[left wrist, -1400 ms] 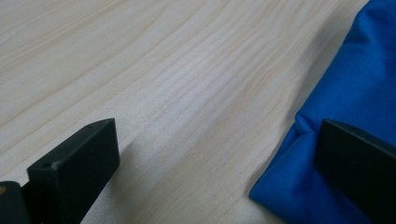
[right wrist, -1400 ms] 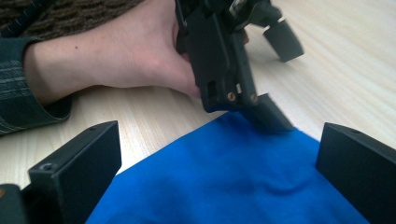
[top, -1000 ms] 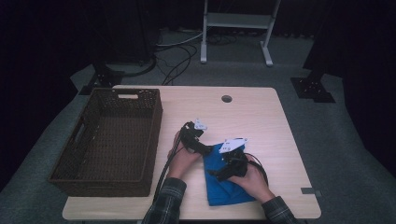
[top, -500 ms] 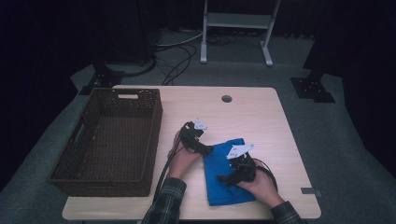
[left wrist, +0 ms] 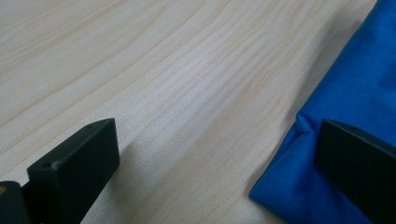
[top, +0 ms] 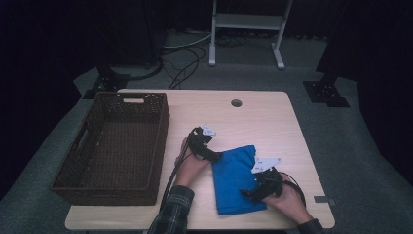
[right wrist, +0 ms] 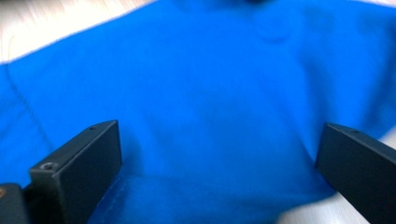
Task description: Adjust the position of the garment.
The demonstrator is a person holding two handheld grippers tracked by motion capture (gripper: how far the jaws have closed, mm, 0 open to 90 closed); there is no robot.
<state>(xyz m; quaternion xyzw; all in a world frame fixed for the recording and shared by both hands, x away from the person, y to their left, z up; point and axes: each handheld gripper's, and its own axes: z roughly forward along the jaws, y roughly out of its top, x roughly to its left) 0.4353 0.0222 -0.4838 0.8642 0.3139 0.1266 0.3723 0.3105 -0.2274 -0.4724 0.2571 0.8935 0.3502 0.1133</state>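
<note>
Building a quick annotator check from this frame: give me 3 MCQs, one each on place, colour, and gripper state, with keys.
1. Where does the wicker basket sit on the table?
A. left side
B. right side
C. on the cloth

2. What colour is the folded cloth?
A. red
B. blue
C. white

3. How do the left gripper jaws stand?
A. shut on the cloth
B. shut on nothing
C. open

Key: 1 A, the basket fills the left part in the high view. 2 B, the cloth is blue throughout. 3 C, bare wood lies between the wide-set jaws.

R gripper [right wrist: 219, 154] jaws wide apart over blue cloth [right wrist: 210, 93], pic blurry.
</note>
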